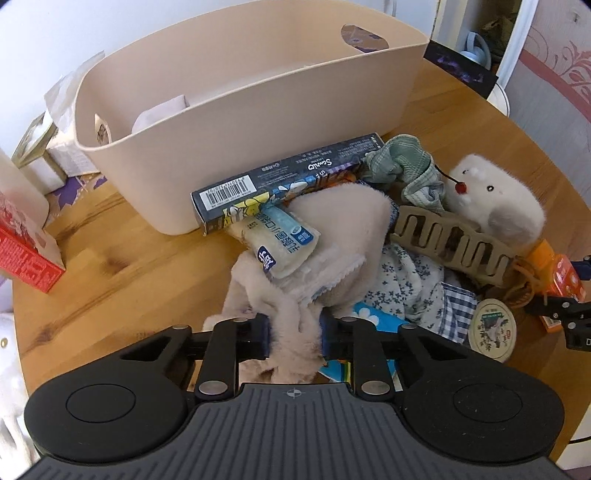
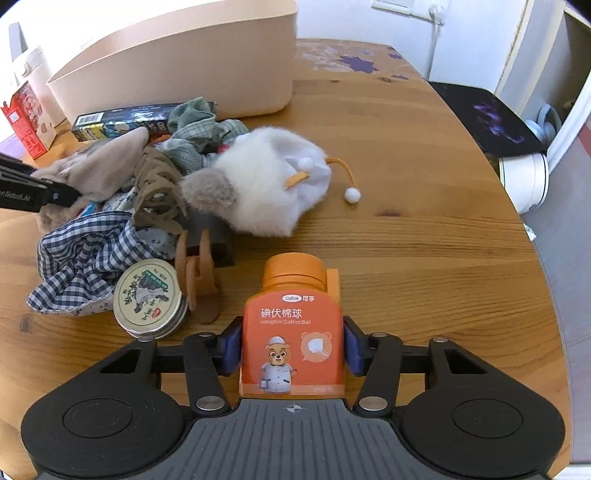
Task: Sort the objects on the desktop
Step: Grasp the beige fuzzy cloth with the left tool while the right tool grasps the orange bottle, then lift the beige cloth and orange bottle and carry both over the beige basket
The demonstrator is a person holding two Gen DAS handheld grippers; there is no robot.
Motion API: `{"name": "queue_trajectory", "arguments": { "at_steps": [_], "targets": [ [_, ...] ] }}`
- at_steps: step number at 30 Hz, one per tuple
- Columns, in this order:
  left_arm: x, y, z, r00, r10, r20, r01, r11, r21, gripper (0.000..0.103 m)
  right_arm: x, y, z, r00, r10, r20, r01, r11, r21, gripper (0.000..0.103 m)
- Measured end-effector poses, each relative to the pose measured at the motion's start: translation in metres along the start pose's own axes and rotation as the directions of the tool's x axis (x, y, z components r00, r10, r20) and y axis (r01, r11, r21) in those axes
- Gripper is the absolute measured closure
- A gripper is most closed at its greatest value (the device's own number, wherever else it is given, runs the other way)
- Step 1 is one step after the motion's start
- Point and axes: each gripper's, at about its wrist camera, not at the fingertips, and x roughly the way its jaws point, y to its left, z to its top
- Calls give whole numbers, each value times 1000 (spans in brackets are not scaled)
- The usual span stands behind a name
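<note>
You saw a smooth matt plastic bin (image 1: 258, 122), varnished wood table (image 2: 406, 240), fluffy beige cloth (image 1: 295, 325), glossy orange bottle (image 2: 293, 332).

Off the far right edge of the wooden desk (image 2: 424, 221) sits a dark pad (image 2: 487, 118) with purple marks. Beside it, lower down, stands a white cylindrical container (image 2: 524, 181), and a white wall socket (image 2: 391, 7) shows on the far wall.

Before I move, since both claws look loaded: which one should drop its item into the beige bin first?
Right, probably. The right claw grips the orange bottle, which stands clear of the pile. The left claw pinches a beige fuzzy cloth with a snack packet resting on it, beside the beige bin.
</note>
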Motion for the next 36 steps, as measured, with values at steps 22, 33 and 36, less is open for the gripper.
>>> {"name": "queue_trajectory", "arguments": {
  "at_steps": [22,33,36],
  "targets": [
    [-53,4,-34,998,45,38,-37,982,-186,89,-40,-22,-2,993,78,83,-80,996,24,53],
    [-86,-4,-45,996,39,83,-19,974,-227,91,-61,-33,-4,986,105,126,-110,993,32,53],
    [-98,-6,-48,994,35,100,-10,971,-240,91,-67,-35,-3,984,116,139,-122,992,35,53]
  ]
}}
